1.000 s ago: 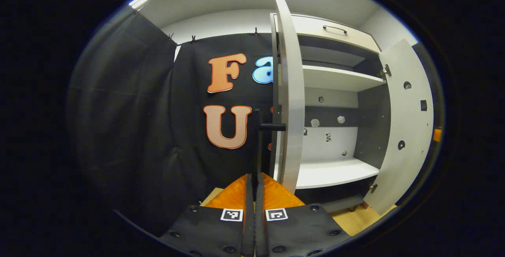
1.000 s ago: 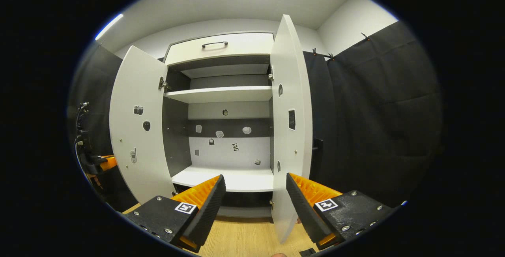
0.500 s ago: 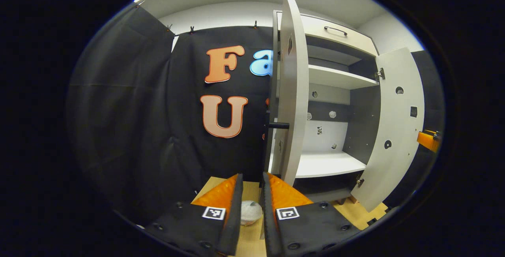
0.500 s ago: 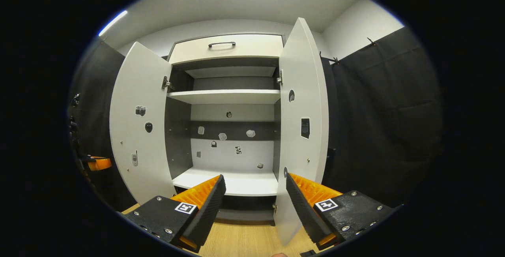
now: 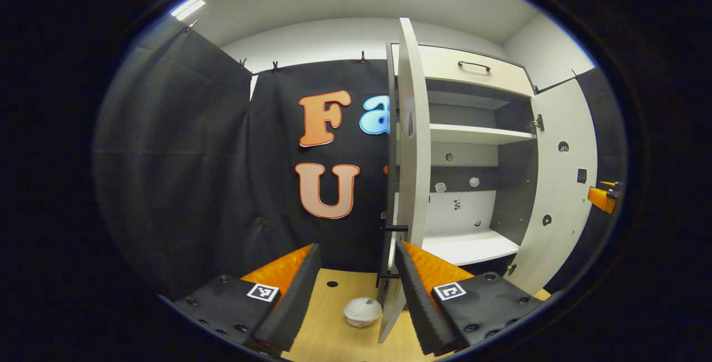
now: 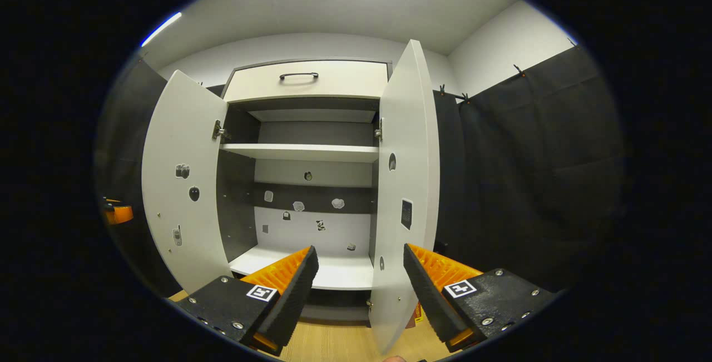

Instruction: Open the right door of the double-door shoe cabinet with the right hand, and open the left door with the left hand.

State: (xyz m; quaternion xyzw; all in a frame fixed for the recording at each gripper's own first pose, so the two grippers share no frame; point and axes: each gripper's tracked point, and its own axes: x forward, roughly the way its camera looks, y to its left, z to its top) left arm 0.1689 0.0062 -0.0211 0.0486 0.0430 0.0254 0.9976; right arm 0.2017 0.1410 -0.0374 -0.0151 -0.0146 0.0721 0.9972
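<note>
The white shoe cabinet (image 6: 303, 153) stands with both doors swung out. In the right gripper view its left door (image 6: 178, 184) and right door (image 6: 406, 184) flank the bare shelves. My right gripper (image 6: 360, 251) is open in front of the cabinet and touches neither door. In the left gripper view the left door (image 5: 413, 156) shows edge-on, its black handle (image 5: 396, 228) just beyond my fingertips. My left gripper (image 5: 356, 248) is open with nothing between its fingers. The right door (image 5: 562, 184) stands wide at the far side.
A drawer with a dark handle (image 6: 298, 75) tops the cabinet. A small white round object (image 5: 361, 312) lies on the wooden floor (image 5: 328, 323) beside the left door. Black cloth walls close in on both sides. The other gripper (image 5: 603, 195) shows past the right door.
My left gripper has gone from shut at the left door's handle to wide open and has drawn back a little. The right gripper stayed open; its view dropped slightly.
</note>
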